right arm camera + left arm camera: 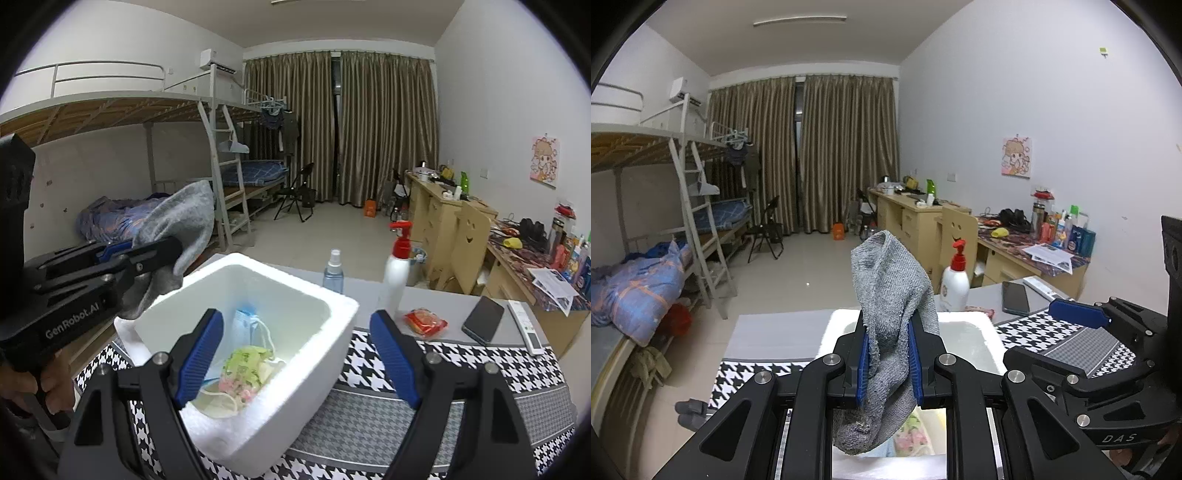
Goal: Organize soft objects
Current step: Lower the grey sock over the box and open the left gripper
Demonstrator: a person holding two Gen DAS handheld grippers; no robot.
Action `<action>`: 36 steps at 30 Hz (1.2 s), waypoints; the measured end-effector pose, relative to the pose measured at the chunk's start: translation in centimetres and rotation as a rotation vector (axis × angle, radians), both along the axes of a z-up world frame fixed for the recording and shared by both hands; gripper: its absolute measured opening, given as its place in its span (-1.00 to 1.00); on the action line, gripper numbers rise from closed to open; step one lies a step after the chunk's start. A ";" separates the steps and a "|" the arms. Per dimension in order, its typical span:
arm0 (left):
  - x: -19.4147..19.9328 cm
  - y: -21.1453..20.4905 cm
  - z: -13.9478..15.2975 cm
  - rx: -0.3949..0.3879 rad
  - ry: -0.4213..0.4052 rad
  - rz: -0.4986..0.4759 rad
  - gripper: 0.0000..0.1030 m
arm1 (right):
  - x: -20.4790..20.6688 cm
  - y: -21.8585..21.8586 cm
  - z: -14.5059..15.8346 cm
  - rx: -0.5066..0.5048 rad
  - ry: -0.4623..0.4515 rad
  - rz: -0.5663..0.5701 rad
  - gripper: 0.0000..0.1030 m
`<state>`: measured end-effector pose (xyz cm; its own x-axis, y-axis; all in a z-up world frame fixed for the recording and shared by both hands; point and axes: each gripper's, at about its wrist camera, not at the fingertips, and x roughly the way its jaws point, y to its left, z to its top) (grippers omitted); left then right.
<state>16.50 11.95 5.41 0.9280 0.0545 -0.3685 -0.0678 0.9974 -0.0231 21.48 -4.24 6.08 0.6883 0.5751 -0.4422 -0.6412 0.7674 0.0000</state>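
Note:
My left gripper (888,332) is shut on a grey sock (890,295); the sock stands up above the blue pads and droops below them. In the right wrist view the same gripper (147,254) holds the sock (184,218) just over the left rim of a white foam box (332,306). Inside the box lie a blue face mask (245,325) and a green and pink soft bundle (245,365). My right gripper (297,343) is open over the box's near side with nothing between its fingers.
The box rests on a houndstooth cloth (461,369) covering a table. Behind it stand a spray bottle (333,271) and a red-topped pump bottle (397,273). A red packet (424,321), a phone (483,319) and a remote (526,326) lie to the right. Bunk beds line the left wall.

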 end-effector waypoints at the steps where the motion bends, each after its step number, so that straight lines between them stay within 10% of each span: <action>1: 0.1 -0.2 0.0 0.001 0.003 -0.003 -0.62 | 0.0 -0.2 0.0 0.001 -0.002 -0.004 0.65; 28: 2.8 -2.6 -1.8 0.016 0.120 -0.032 -0.58 | -0.2 -3.3 -0.8 0.027 0.008 -0.071 0.66; 36: 3.0 -2.9 -2.1 0.029 0.139 -0.021 0.05 | -0.2 -4.0 -1.0 0.040 0.010 -0.080 0.66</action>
<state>19.47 9.06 3.29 0.8690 0.0477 -0.4924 -0.0472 0.9988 0.0135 21.24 -8.27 5.07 0.7280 0.5360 -0.4275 -0.5780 0.8152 0.0377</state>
